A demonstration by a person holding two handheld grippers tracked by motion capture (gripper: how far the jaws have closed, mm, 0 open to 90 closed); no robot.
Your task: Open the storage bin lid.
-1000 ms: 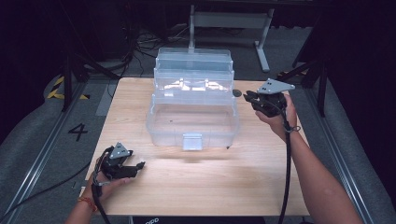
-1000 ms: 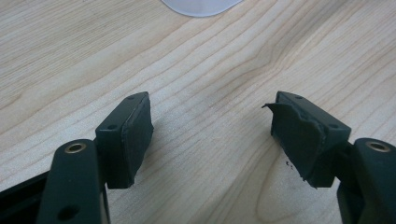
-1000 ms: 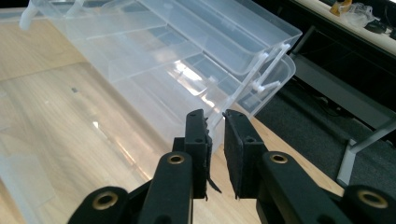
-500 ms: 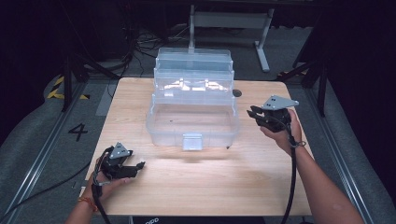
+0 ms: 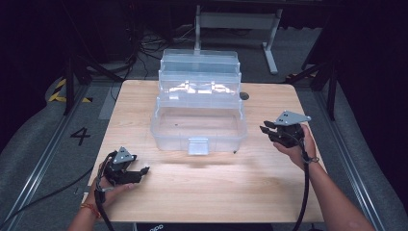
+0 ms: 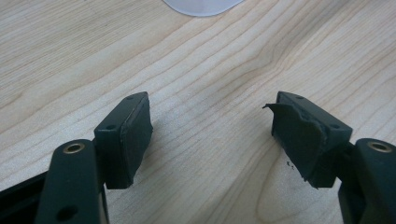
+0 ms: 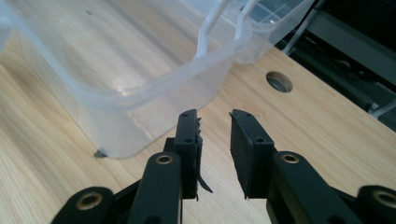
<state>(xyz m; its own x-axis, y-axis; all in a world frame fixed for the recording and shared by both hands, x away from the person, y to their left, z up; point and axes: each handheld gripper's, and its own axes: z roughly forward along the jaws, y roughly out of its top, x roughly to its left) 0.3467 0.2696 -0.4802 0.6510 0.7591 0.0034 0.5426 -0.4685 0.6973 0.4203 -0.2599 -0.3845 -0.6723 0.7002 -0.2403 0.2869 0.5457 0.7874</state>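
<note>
A clear plastic tiered box stands open in the middle of the wooden table, its trays stepped back and its bottom tub bare. My left gripper rests low on the table at the front left, open, with bare wood between its pads. My right gripper hovers just right of the box's bottom tub and points at its corner. Its jaws stand a narrow gap apart and have just been opening, with nothing between them.
A white latch sits at the box's front wall. A round hole lies in the table behind the right gripper's line, near the box's back right. Metal frame legs stand beyond the far edge.
My right gripper has come down and toward the front, from beside the box's upper tray to beside its bottom tub. The left gripper has stayed where it was.
</note>
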